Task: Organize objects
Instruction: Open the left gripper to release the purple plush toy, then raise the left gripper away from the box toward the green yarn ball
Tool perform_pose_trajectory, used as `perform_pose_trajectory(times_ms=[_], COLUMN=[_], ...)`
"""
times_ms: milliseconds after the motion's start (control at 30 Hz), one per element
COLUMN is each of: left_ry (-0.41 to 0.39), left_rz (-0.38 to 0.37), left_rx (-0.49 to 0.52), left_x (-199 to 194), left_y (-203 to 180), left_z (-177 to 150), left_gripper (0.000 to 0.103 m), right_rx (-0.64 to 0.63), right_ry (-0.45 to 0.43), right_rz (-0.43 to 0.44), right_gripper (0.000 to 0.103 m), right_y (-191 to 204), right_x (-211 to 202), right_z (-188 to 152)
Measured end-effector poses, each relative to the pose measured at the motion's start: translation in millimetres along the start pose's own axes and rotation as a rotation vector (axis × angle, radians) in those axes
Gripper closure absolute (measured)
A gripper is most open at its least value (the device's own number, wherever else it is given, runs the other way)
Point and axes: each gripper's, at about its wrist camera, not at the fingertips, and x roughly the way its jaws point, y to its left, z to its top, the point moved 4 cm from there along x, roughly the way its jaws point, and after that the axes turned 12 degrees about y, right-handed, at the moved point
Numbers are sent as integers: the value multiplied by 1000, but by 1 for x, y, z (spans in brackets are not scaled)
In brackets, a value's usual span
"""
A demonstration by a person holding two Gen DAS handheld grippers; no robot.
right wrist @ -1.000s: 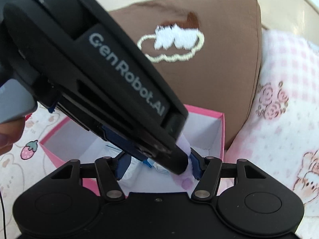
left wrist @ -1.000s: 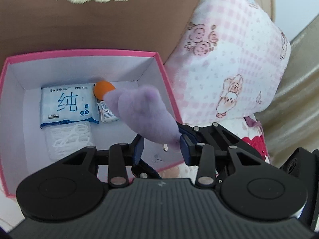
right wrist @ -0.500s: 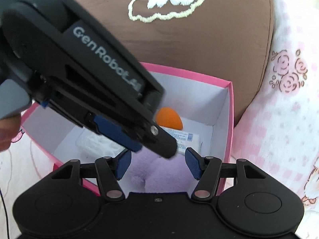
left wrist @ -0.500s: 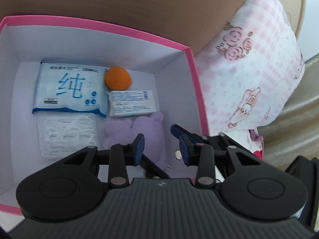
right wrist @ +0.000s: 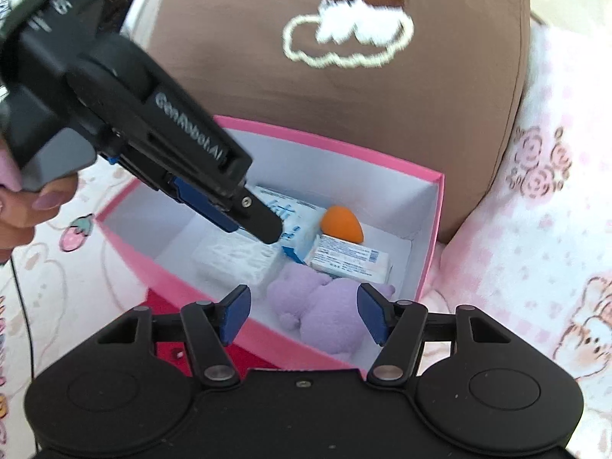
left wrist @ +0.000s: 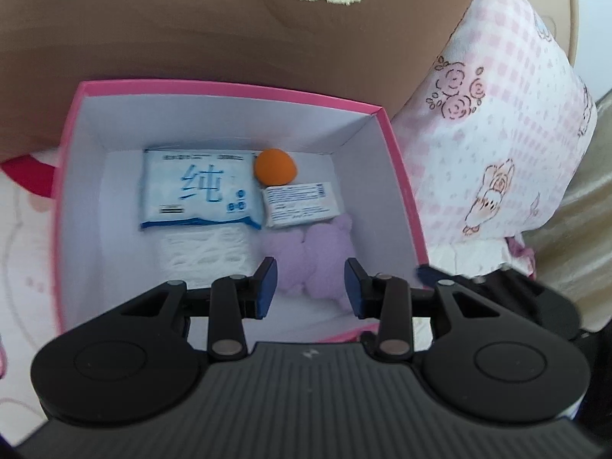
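A second ago the left hand-held gripper (left wrist: 308, 287) held the purple plush toy (left wrist: 311, 254) over the pink box (left wrist: 229, 90). Half a second ago the toy was already lying in the box and the jaws had let go. Now the left hand-held gripper has pulled back and up a little, with its jaws wide apart and nothing between them. The toy lies flat on the box floor, in the near right corner. It sits just beside the small white packet (left wrist: 300, 204), and the orange ball (left wrist: 275, 166) is behind that. The blue and white wipes pack (left wrist: 195, 189) lies to the left, with a white lacy pack (left wrist: 206, 254) in front of it. The right hand-held gripper (right wrist: 304, 313) hangs near the front of the box, and its jaws are wide apart too, with nothing held. In the right view, the toy (right wrist: 325, 311) shows between those jaws but lower down, inside the box, so they are not touching it. The left hand-held gripper (right wrist: 244, 214) shows there too, up over the box. I think this step is done, since the toy is put away neatly with the other things. Both hands look free for the next thing, but no other loose thing shows in these views. The box rests on a bed with a brown cushion (left wrist: 191, 38) behind it.
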Motion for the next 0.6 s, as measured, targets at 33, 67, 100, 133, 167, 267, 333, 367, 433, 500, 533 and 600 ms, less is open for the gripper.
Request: perform_pose_trajectory(times_ms=[33,67,100,133,167,267,333,367,433,500,533,600], left_ry=[-6,-14,-22,-33,-40,-69,-68,-62,-62,-74,-82,-82], left_rz=[9,21,32,44,54,83,96,95,97,117,123,122], left_rx=[1,3,7,12,16,34,21,16,2,7,10,10], left_x=[-6,-12,-19,-27,-33,-51,-61,-64,-74,-83,-89,-97], left_y=[1,3,4,5,5,5,6,7,8,6,5,4], left_z=[-3,-6,-10,-14,-17,-28,-33,-36,-40,-43,-45,-49], left_gripper=[66,66,66,65,65,61,59,58,55,52,50,48], right_rx=[-3,-4,-4,-7,-9,-12,-6,-5,-8,-12,-13,-6], right_ry=[-6,-13,-23,-27,-29,-24,-20,-20,-13,-11,-11,-5], right_rz=[1,1,-1,-5,-11,-22,-7,-2,-8,-22,-23,-24], right_gripper=[34,34,34,34,34,34,34,34,34,34,34,34], right_y=[3,6,8,11,14,22,28,30,35,39,40,42], right_x=[-6,-13,-18,-21,-26,-34,-43,-46,-53,-60,-63,-71], right_z=[1,-1,-1,-1,-1,4,8,10,12,15,15,16])
